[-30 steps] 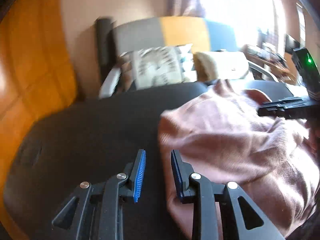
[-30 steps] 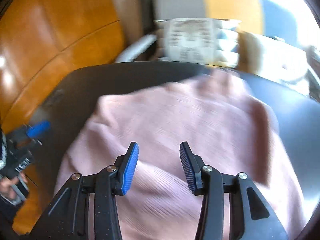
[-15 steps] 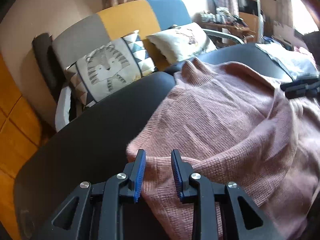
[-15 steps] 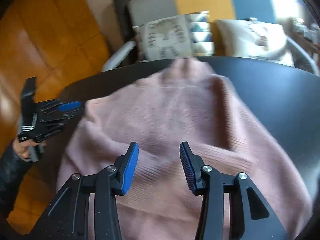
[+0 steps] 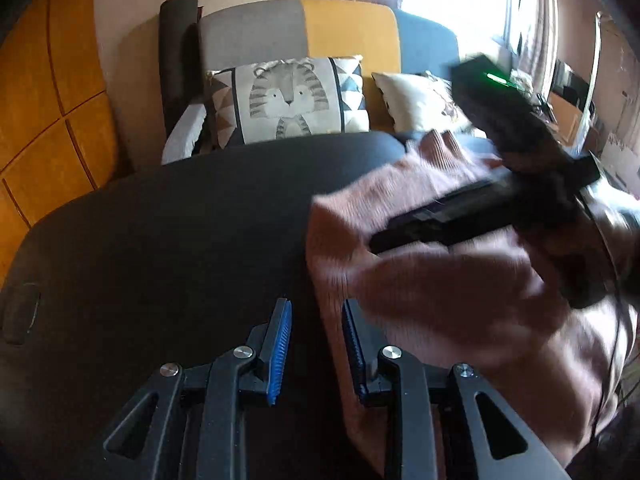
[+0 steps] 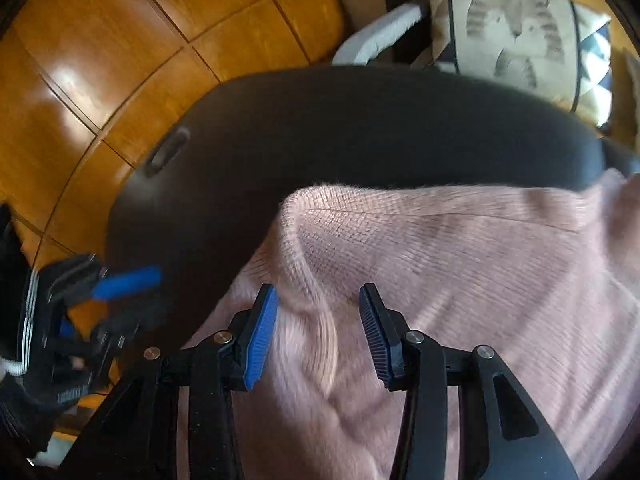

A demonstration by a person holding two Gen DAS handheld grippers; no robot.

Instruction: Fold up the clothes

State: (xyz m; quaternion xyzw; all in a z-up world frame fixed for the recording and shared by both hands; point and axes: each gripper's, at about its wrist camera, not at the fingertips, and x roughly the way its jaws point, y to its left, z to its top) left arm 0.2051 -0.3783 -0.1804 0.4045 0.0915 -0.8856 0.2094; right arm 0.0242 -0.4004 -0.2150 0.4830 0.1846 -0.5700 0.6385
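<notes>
Fingers of both grippers, left (image 5: 314,344) and right (image 6: 318,332), spread apart, empty, over pink knitted sweater (image 6: 460,280) on black table (image 6: 320,140).

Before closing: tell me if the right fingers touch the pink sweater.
Cannot tell: right wrist view shows open fingers straddling a sweater ridge, contact unclear.

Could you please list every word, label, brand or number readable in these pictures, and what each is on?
None can be read.
The tiger cushion carries only a picture, no lettering.
The pink sweater shows no tag or print.
The right gripper shows only a green light, blurred, no readable marking.
</notes>
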